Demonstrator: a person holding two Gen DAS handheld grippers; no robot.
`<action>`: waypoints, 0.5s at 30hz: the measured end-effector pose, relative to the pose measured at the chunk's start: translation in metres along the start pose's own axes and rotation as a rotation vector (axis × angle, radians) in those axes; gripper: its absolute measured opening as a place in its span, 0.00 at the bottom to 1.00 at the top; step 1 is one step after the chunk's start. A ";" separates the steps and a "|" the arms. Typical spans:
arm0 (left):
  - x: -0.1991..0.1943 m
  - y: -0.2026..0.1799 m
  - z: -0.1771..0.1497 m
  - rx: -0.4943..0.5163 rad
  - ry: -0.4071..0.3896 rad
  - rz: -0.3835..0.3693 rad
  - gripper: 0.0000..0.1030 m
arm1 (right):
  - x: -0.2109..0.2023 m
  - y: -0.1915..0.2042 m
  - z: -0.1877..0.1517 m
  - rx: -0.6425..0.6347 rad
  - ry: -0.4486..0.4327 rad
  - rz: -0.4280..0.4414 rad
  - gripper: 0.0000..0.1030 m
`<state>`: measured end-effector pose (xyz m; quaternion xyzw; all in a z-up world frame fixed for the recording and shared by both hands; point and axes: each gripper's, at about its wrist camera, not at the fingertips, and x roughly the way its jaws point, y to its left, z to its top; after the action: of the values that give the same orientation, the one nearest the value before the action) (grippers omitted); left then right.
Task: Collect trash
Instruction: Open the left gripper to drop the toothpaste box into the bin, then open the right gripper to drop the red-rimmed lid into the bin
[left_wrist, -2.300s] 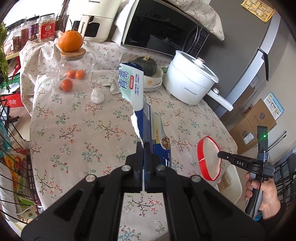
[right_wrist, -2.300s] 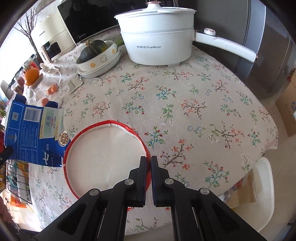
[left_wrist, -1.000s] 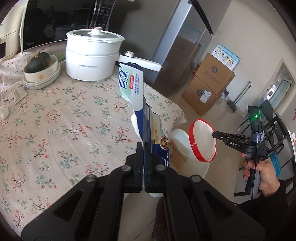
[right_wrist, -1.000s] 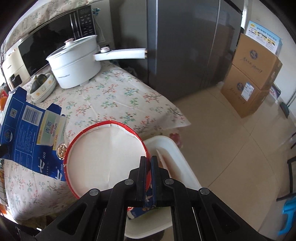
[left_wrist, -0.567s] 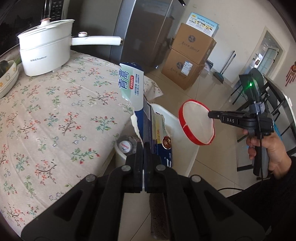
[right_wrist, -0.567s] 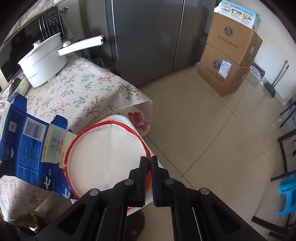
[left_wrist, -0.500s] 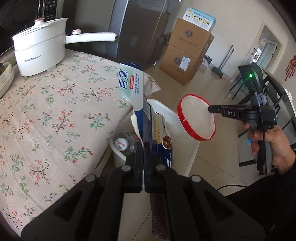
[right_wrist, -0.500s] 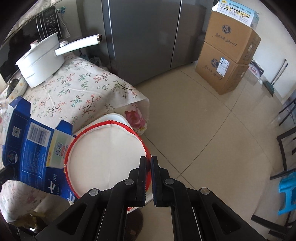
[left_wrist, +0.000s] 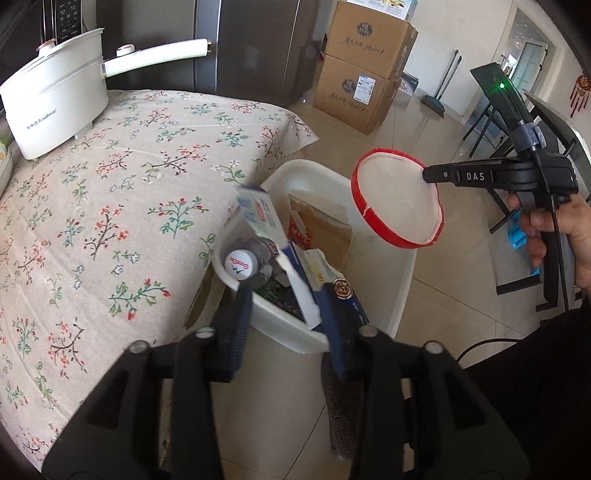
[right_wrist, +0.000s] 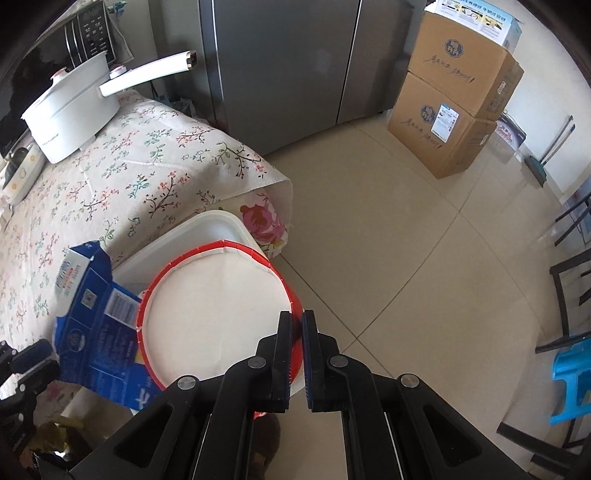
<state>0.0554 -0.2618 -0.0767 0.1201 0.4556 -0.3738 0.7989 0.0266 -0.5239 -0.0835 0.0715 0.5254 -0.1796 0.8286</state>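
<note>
Tiled floor beside the floral-clothed desk (left_wrist: 110, 192), and I'm over the white bin (left_wrist: 373, 295) now. My left tongs (left_wrist: 286, 325) are opening, the blue carton (left_wrist: 284, 258) loose between them, tipping in. Right tongs (right_wrist: 296, 354) are clamped on the red-rimmed paper bowl's (right_wrist: 218, 314) edge, above the bin; that one's left to drop. Inside the bin already: a capped bottle (left_wrist: 245, 264), cardboard, wrappers.

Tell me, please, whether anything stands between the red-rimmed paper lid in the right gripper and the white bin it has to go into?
Nothing visible does. The right gripper holds the red-rimmed paper lid by its edge above the white bin, whose mouth is open on that side. The blue carton leaving the opening left gripper falls along the bin's table side.
</note>
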 end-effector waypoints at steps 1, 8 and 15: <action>-0.003 0.000 0.000 0.004 -0.002 0.010 0.60 | 0.000 0.001 0.000 -0.003 0.003 -0.001 0.06; -0.019 0.025 -0.006 -0.058 0.015 0.062 0.79 | 0.007 0.011 0.003 -0.026 0.024 -0.002 0.07; -0.041 0.058 -0.017 -0.147 0.005 0.121 0.80 | 0.014 0.016 0.005 -0.033 0.046 0.000 0.07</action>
<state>0.0728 -0.1930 -0.0608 0.0894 0.4758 -0.2899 0.8255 0.0424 -0.5142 -0.0948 0.0620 0.5471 -0.1695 0.8174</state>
